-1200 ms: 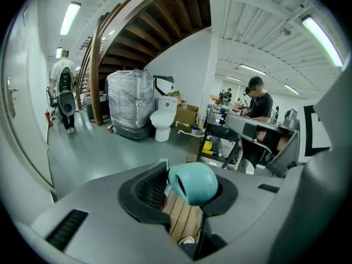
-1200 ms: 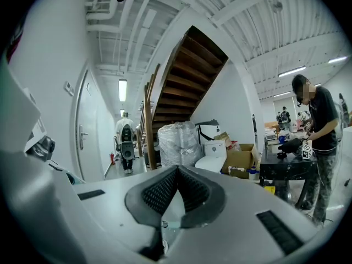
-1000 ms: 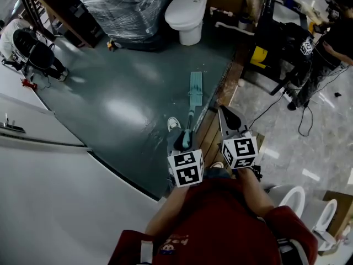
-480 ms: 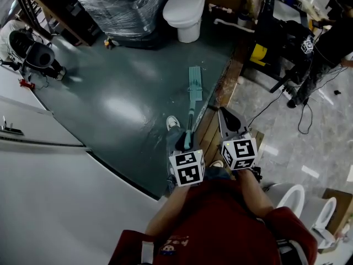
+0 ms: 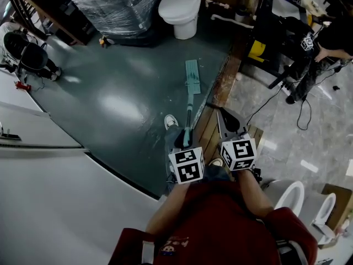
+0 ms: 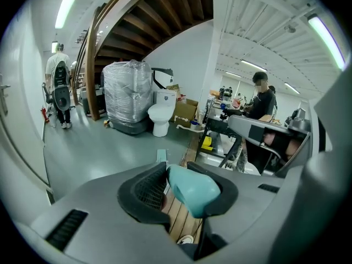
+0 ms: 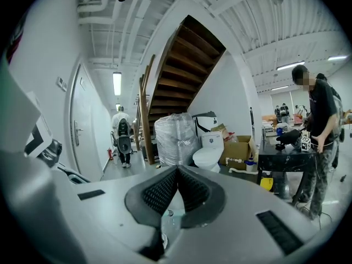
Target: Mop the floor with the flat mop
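Flat mop [image 5: 190, 101]: it is stretched out ahead of the left jaws, with the pale teal mop head [image 5: 192, 76] laid flat on the grey-green floor [image 5: 121, 104], well beyond the jaw tips and short of the toilet [image 5: 179, 7].
Grip end [image 6: 192, 188]: the teal end of the pole is lodged between the left jaws, and from there the pole slopes forward and down to the mop head.
Left gripper [image 6: 181, 187]: the jaws are parted only by the thickness of the grip end and are closed on it. One pad is pressed to it and the other lies close alongside.
Right gripper [image 7: 177, 175]: the jaws are brought together with the tips touching, and nothing is caught between them. It is held just to the right of the left jaws, off the pole, above a wooden strip [image 5: 212, 115].
Step in hand: a mopping stroke is judged to be under way, carried by the left jaws alone.
Next move: the pole is to be drawn or pushed along its own line while the mop head is kept flat. The grip must be firm enough that the rounded end is not twisted out.
Nearby: a shoe [image 5: 171, 121] is seen just left of the pole, below the left jaws.
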A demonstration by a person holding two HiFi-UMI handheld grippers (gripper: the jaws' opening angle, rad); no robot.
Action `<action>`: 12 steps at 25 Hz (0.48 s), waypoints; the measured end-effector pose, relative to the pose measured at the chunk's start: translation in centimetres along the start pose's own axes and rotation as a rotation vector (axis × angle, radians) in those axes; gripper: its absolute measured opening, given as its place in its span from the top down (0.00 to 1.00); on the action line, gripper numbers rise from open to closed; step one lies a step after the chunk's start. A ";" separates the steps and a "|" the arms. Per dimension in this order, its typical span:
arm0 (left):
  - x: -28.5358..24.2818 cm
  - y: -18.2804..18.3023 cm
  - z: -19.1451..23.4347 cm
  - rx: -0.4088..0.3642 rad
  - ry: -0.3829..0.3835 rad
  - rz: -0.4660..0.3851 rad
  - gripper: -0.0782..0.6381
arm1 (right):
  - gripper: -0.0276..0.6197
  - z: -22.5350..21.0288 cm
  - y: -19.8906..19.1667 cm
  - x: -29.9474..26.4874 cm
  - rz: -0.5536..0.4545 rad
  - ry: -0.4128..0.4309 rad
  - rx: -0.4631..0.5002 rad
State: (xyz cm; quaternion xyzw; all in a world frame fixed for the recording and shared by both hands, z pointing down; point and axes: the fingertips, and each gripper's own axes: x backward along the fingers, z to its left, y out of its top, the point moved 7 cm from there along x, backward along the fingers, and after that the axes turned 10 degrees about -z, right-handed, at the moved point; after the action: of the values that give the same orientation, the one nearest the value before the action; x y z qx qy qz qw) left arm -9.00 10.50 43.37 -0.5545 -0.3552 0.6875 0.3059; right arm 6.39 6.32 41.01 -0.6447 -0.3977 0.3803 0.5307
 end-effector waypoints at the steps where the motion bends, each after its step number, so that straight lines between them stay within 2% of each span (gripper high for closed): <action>1: -0.4 0.1 0.1 -0.002 0.000 0.000 0.71 | 0.93 -0.1 -0.1 -0.2 0.003 -0.002 -0.001; 12: -4.7 2.0 1.1 -0.017 -0.010 -0.002 0.71 | 0.93 -1.6 -1.0 -3.2 0.031 -0.027 -0.007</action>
State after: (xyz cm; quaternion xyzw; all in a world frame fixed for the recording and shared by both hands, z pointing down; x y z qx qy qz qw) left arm -9.16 5.39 44.47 -0.5533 -0.3631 0.6869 0.3003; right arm 6.46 2.86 42.43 -0.6477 -0.3960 0.3957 0.5169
